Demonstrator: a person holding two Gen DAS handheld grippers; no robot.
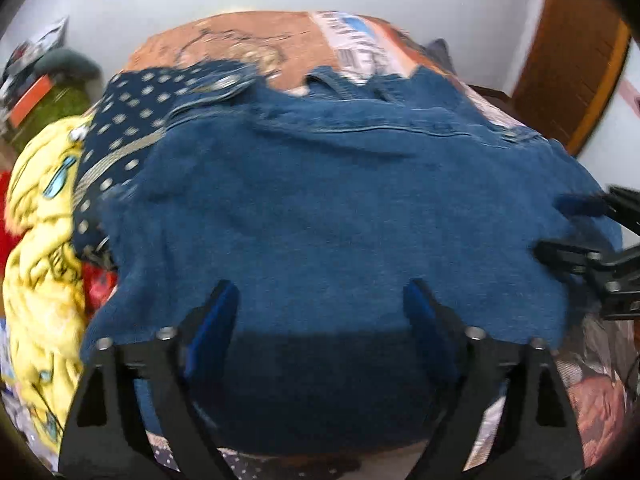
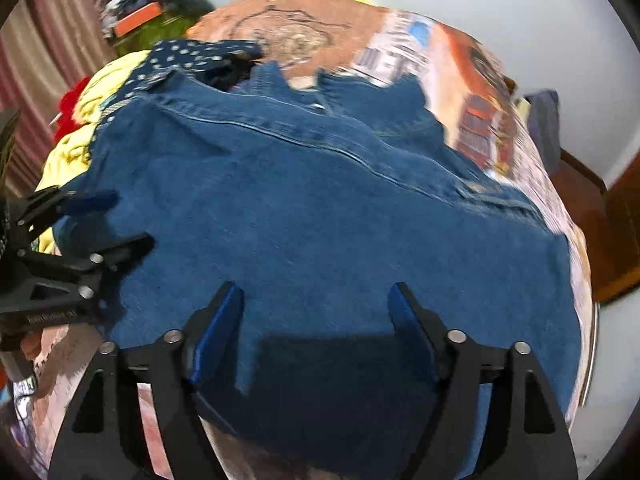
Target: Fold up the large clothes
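A large blue denim garment (image 1: 340, 200) (image 2: 320, 200) lies spread flat across a bed with a printed cover (image 1: 260, 40) (image 2: 304, 20); its collar end points to the far side. My left gripper (image 1: 320, 286) (image 2: 130, 220) hangs over the garment's near left part, jaws wide apart, with no cloth pinched. Over the near right part is my right gripper (image 2: 315, 286) (image 1: 552, 226), also open and holding nothing. Both views are motion-blurred.
A heap of other clothes sits at the bed's left: a yellow printed piece (image 1: 40, 220) (image 2: 72, 148), a navy polka-dot piece (image 1: 128, 120) (image 2: 180, 56) and something red (image 2: 72, 104). Clutter (image 1: 40, 72) lies beyond it. A wooden door (image 1: 572, 60) stands at the right.
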